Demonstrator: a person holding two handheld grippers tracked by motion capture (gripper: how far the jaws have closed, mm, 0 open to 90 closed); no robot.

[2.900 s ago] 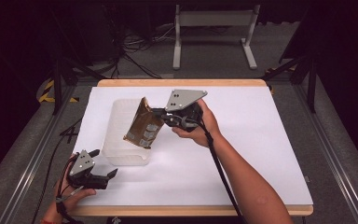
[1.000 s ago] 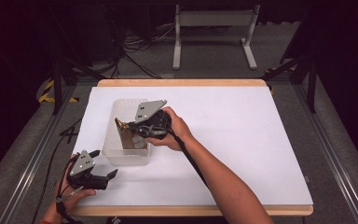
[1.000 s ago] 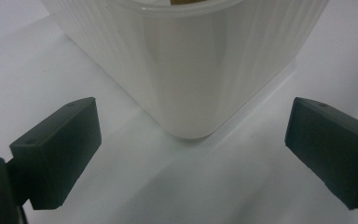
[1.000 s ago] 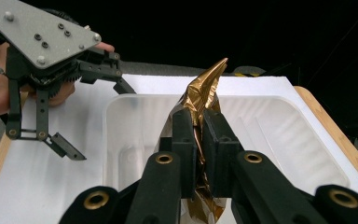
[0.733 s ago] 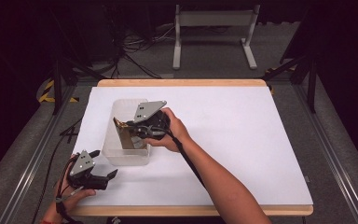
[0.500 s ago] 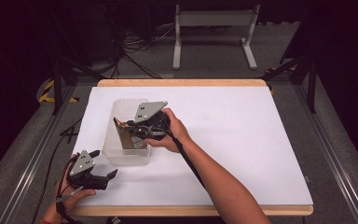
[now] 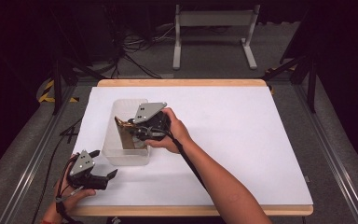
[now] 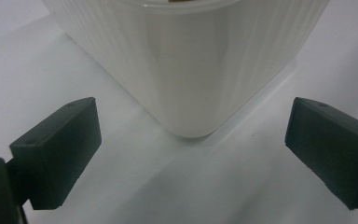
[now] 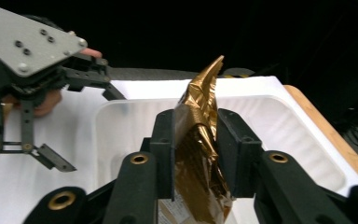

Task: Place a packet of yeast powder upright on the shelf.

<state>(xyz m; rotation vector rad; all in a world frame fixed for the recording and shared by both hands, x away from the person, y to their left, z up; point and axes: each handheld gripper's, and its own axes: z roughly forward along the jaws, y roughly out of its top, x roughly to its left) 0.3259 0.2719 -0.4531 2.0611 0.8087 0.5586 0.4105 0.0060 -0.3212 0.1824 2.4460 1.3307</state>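
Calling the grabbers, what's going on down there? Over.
Right gripper shut on gold foil packet, low inside white tub. Left gripper open, idle beside tub. Nothing in the way.

My left gripper (image 7: 103, 175): black frame, two blocky dark-grey jaw pads (image 8: 58, 150), a grey three-cornered plate (image 7: 82, 163) on top with small dark screws, thin black cables trailing at my wrist.

My right gripper (image 9: 196, 135): same black build, matching grey three-cornered plate (image 7: 148, 111) dotted with screws, brass-coloured rivets (image 9: 139, 159) at the linkage joints, flat rectangular black pads. A black cable (image 7: 189, 161) runs back along my forearm.

My arms: bare, no sleeves showing.
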